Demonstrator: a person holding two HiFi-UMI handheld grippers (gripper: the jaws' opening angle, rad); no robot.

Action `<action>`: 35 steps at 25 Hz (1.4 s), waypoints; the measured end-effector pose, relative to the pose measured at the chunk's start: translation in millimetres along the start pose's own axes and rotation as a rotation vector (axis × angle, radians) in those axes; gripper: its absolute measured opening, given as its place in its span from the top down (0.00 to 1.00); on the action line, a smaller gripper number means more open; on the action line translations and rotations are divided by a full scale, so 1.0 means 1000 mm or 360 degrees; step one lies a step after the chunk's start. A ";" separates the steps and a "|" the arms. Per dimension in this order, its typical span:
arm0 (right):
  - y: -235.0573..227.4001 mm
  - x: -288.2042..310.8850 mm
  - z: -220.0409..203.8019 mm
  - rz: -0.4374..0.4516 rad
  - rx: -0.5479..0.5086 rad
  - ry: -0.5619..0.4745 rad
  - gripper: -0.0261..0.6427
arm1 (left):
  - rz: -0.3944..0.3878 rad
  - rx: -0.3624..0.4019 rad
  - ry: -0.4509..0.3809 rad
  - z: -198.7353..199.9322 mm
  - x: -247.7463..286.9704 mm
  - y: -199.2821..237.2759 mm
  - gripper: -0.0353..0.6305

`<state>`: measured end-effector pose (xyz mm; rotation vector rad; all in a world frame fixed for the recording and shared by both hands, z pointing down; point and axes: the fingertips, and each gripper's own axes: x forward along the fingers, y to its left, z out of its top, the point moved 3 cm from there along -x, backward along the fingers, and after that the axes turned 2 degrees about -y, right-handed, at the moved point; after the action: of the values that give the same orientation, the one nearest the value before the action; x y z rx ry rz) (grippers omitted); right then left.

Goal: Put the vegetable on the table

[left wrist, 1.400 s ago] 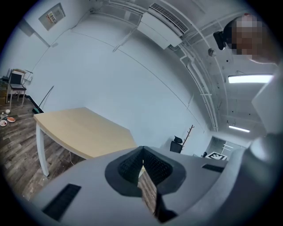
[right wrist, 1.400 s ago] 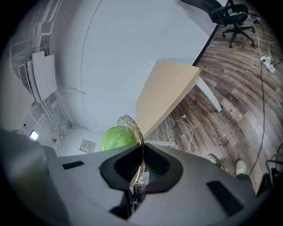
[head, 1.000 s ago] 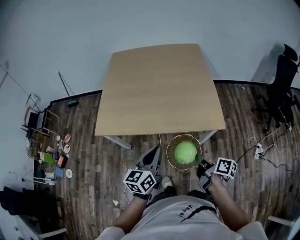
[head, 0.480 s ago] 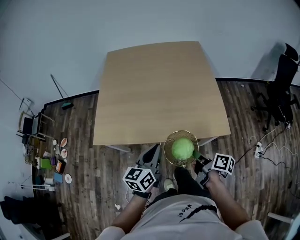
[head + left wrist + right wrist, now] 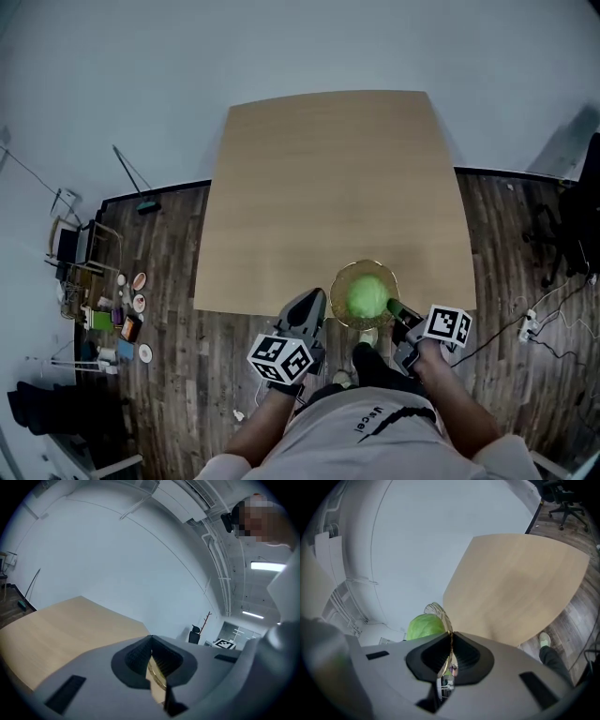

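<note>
Shifted forward over near edge of light wooden square table (image 5: 328, 187), round gold-rimmed bowl (image 5: 339, 279) holding green round cabbage (image 5: 367, 296), right gripper (image 5: 398, 315) clamped on rim just right of cabbage, left gripper (image 5: 312, 302) clamped on opposite rim.

We see a broom (image 5: 147, 206) leaning at the white wall (image 5: 281, 47) on dark plank floor (image 5: 178, 272). Near the broom, toward us, sits a clutter of plates and small items (image 5: 117, 319); well apart from it, a black office chair (image 5: 589, 197) and loose cables (image 5: 534, 323).
</note>
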<state>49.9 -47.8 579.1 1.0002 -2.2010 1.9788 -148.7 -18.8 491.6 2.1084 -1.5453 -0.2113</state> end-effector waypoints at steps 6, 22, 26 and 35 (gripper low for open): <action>-0.009 0.035 0.052 0.0018 -0.0004 0.0085 0.92 | 0.0070 -0.0006 -0.0008 0.014 0.053 0.015 0.93; -0.034 0.113 0.124 -0.0090 0.0072 0.0085 0.92 | 0.0079 0.0008 0.0092 0.031 0.148 0.077 0.93; -0.038 0.139 0.143 -0.0124 0.0117 0.0031 0.92 | 0.0021 0.0032 0.0132 0.037 0.180 0.097 0.93; -0.066 0.224 0.179 -0.0191 0.0205 -0.0051 0.92 | -0.0085 0.0029 0.0213 0.039 0.239 0.154 0.93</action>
<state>-27.1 -306.3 695.7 1.1566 -1.9977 2.0870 -213.7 -286.1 574.7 2.1337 -1.4196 -0.0736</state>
